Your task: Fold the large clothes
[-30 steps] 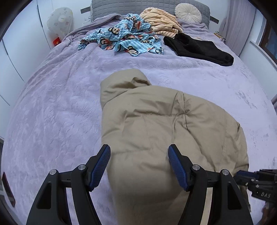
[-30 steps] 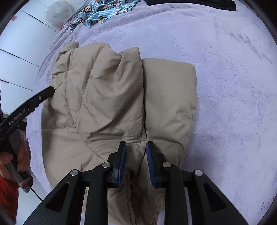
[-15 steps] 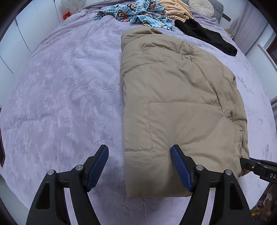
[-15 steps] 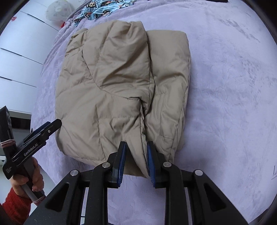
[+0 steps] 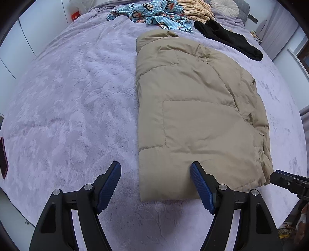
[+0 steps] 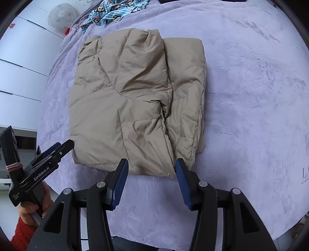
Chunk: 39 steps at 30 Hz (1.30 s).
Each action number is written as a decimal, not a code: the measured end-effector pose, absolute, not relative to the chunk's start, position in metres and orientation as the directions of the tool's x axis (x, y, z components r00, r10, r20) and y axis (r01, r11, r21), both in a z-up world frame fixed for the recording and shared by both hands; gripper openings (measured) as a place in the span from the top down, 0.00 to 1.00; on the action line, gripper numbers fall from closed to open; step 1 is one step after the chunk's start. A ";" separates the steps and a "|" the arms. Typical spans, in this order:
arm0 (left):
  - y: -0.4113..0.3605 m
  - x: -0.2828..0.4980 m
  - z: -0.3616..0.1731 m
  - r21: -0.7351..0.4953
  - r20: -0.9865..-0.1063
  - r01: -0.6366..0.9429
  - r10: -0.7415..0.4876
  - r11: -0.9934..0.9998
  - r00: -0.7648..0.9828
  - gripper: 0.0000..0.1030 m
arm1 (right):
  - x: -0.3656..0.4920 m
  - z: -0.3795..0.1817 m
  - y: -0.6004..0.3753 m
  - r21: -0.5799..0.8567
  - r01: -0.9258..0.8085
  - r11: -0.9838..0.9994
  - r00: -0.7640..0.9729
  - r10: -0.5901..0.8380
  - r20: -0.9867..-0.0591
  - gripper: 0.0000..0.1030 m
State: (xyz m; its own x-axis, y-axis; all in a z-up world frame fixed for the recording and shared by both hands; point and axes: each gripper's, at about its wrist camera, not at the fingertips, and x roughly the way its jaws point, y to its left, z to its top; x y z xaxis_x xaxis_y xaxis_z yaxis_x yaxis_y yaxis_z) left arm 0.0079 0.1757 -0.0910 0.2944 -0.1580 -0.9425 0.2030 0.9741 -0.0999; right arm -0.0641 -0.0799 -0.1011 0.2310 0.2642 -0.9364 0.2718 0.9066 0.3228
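Opening, our right gripper [image 6: 150, 170] frames the puffy quilted tan jacket's [image 6: 135, 100] hem at twelve o'clock, pads clear. Our left gripper [image 5: 155, 173] gapes wide, holding nothing, above plush lilac bedspread [image 5: 67, 96].

Lilac plush bedspread [image 5: 67, 100] covering a wide bed, embossed leaf pattern showing. White panelled wardrobe doors [image 6: 21, 67] standing along one side. Grey padded headboard [image 5: 242, 9] rising at the far end. Pale curtain [image 5: 278, 27] hanging beyond. Daylight falling evenly.
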 end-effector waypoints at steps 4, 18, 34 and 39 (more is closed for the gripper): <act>0.173 -0.008 -0.081 -0.092 -0.940 0.207 -0.153 0.974 0.306 0.27 | -0.069 -0.093 -0.080 0.331 0.251 0.910 0.241 0.272 -0.932 0.43; 0.160 -0.075 -0.030 -0.028 -0.923 0.148 -0.082 0.989 0.377 0.00 | -0.115 -0.058 -0.090 0.359 0.191 0.913 0.301 0.294 -0.907 0.32; 0.173 -0.071 0.052 -0.009 -0.854 0.149 -0.085 0.989 0.514 0.00 | -0.126 0.023 -0.066 0.143 0.204 0.969 0.524 0.016 -0.852 0.17; 0.182 -0.062 0.064 -0.012 -0.854 0.170 -0.099 0.985 0.510 0.00 | -0.113 0.036 -0.057 0.147 0.241 0.959 0.521 -0.001 -0.853 0.17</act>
